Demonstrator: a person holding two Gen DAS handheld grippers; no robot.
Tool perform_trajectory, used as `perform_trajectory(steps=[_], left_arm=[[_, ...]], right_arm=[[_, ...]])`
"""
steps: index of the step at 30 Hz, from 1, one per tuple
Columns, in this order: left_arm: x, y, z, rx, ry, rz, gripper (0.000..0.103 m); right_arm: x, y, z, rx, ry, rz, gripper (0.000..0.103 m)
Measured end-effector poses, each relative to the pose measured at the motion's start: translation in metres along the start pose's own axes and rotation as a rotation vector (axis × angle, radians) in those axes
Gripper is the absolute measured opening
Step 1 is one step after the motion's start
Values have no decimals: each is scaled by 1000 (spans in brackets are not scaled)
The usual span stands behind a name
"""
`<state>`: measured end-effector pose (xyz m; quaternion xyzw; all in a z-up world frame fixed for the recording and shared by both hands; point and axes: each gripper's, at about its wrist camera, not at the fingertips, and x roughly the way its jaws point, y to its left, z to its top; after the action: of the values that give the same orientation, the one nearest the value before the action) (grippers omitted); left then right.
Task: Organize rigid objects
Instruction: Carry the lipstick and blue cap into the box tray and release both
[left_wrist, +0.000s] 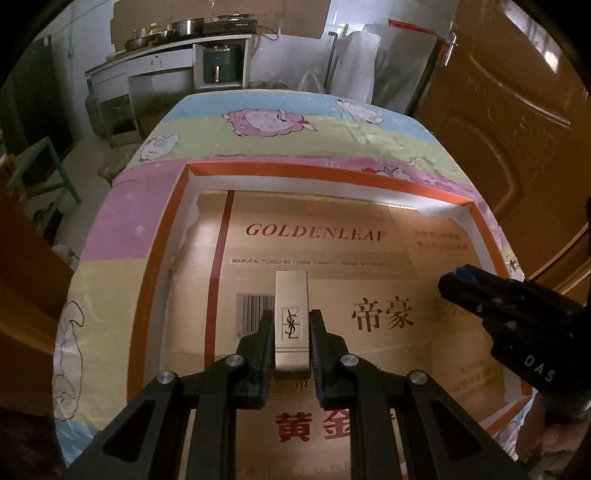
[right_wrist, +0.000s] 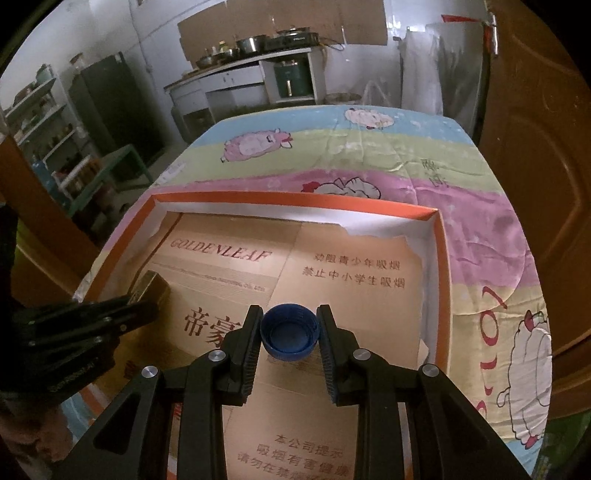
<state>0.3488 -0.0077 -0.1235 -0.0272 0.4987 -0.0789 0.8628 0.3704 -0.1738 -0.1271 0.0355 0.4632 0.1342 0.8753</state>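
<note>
My left gripper (left_wrist: 291, 317) is shut on a gold YSL lipstick case (left_wrist: 291, 314), held lengthwise between the fingers over the orange-rimmed box (left_wrist: 314, 173). My right gripper (right_wrist: 290, 314) is shut on a blue bottle cap (right_wrist: 290, 334), open side facing the camera, over the same box (right_wrist: 295, 201). The box floor is lined with GOLDENLEAF cardboard (left_wrist: 314, 232). The right gripper shows at the right edge of the left wrist view (left_wrist: 458, 284), blue cap just visible. The left gripper with the gold case (right_wrist: 151, 284) shows at the left of the right wrist view.
The box lies on a table with a pastel cartoon-sheep cloth (right_wrist: 369, 155). A brown door (left_wrist: 517, 129) stands to the right. A kitchen counter with pots (right_wrist: 255, 55), a dark fridge (right_wrist: 107, 99) and a green stool (left_wrist: 40, 166) are beyond.
</note>
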Motion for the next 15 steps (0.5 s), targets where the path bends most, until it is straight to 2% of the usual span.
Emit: perform_trajectory(steps=[5, 11, 15], left_arm=[[3, 0, -2, 3, -24, 23, 18], [2, 6, -3, 2, -37, -16, 19], [1, 7, -4, -3, -41, -11, 20]], right_arm=[[4, -2, -2, 6, 14, -7, 30], [9, -1, -6, -6, 24, -25, 30], [9, 0, -6, -10, 18, -27, 31]])
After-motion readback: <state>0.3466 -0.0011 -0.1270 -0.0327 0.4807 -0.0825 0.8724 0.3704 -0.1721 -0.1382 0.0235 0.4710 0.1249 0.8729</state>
